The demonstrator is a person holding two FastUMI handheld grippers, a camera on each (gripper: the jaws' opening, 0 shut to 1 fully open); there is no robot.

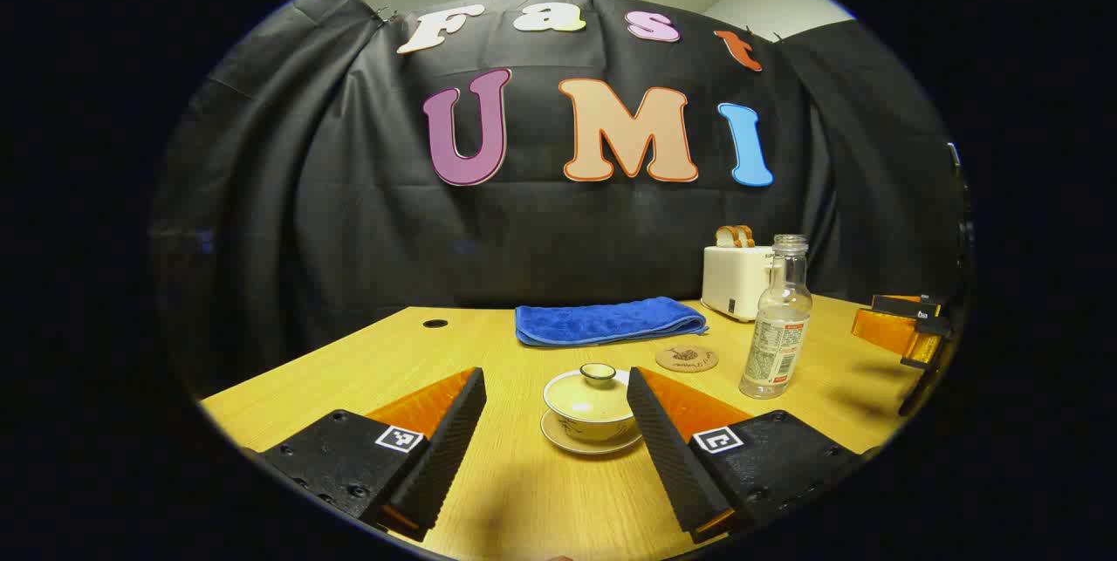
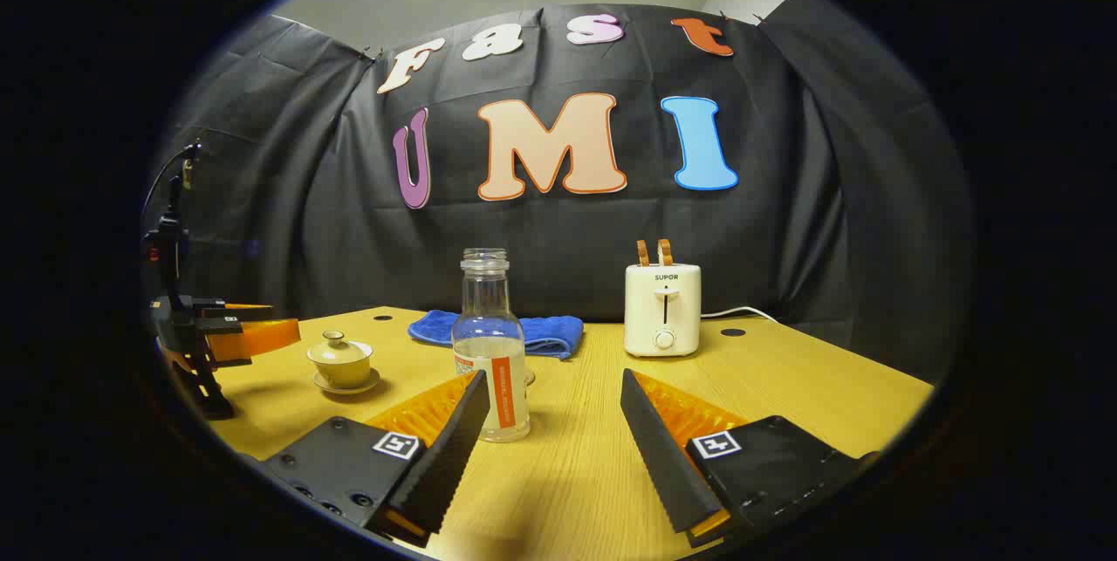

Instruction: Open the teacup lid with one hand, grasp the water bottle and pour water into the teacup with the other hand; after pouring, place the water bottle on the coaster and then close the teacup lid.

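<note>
Left tongs [image 1: 556, 386] held apart, nothing between the fingers, hovering low over the desk [image 1: 489, 491]. Straight ahead, framed by the two fingers: teacup [image 1: 589, 408] on its saucer [image 1: 589, 443], lid [image 1: 598, 379] in place with the knob up. Just behind and to the right, round coaster [image 1: 687, 359], bare. Beside that, water bottle [image 1: 777, 321] upright, uncapped, a little water in the bottom, apart from the cup. Farther back, folded blue towel [image 1: 608, 321] and white toaster [image 1: 737, 280] with bread in its slots.

Right tongs [image 2: 555, 386] likewise spread wide and gripping nothing. Bottle stood just past the left fingertip, near but not clamped; touching or not, could not tell. Teacup sat well off to the left on the desk, with the left tongs close beside it.
</note>
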